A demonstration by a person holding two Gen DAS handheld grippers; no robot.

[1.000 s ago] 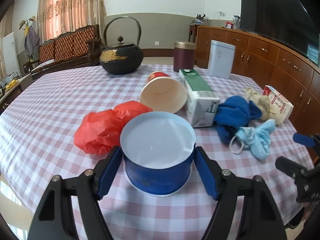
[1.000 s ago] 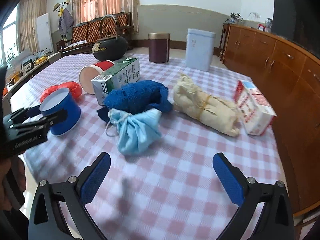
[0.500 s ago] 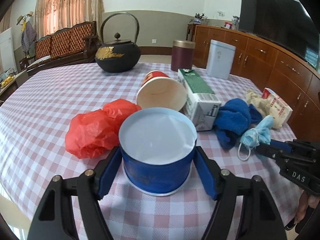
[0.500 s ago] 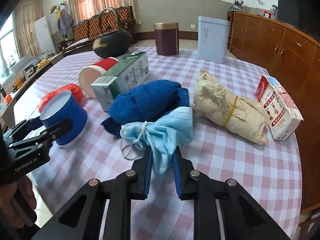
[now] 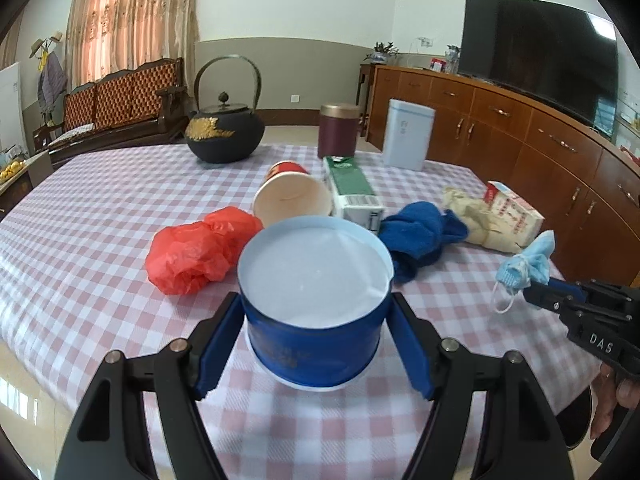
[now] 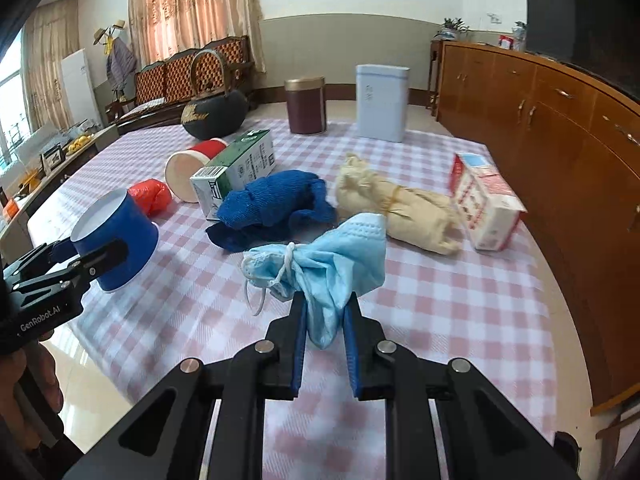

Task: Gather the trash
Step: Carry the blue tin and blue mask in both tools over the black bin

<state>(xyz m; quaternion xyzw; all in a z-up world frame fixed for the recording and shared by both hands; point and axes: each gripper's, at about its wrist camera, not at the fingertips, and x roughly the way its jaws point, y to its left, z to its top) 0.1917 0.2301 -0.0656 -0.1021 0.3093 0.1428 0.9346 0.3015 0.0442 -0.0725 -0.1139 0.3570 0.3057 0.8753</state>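
My left gripper [image 5: 316, 308] is shut on a blue paper cup [image 5: 314, 320] with a white inside, standing upright on the checked tablecloth [image 5: 100, 216]. The cup also shows in the right wrist view [image 6: 116, 236]. My right gripper [image 6: 325, 308] is shut on a crumpled light-blue face mask [image 6: 332, 264] and holds it lifted above the table. The mask shows at the right in the left wrist view [image 5: 528, 266]. Other trash lies behind: a red plastic bag [image 5: 196, 254], a tipped red paper cup [image 5: 292, 196], a green carton [image 5: 352, 192], a blue cloth [image 6: 272, 204], a beige bundle [image 6: 400, 208] and a red-white carton [image 6: 484, 200].
A black kettle [image 5: 224, 136], a maroon canister [image 5: 338, 132] and a white tin [image 5: 408, 134] stand at the table's far side. A wooden sideboard [image 6: 560, 120] runs along the right. The table's near edge is just below both grippers.
My right gripper closed on the face mask and lifted it off the table, toward the right. The left gripper kept hold of the blue cup.
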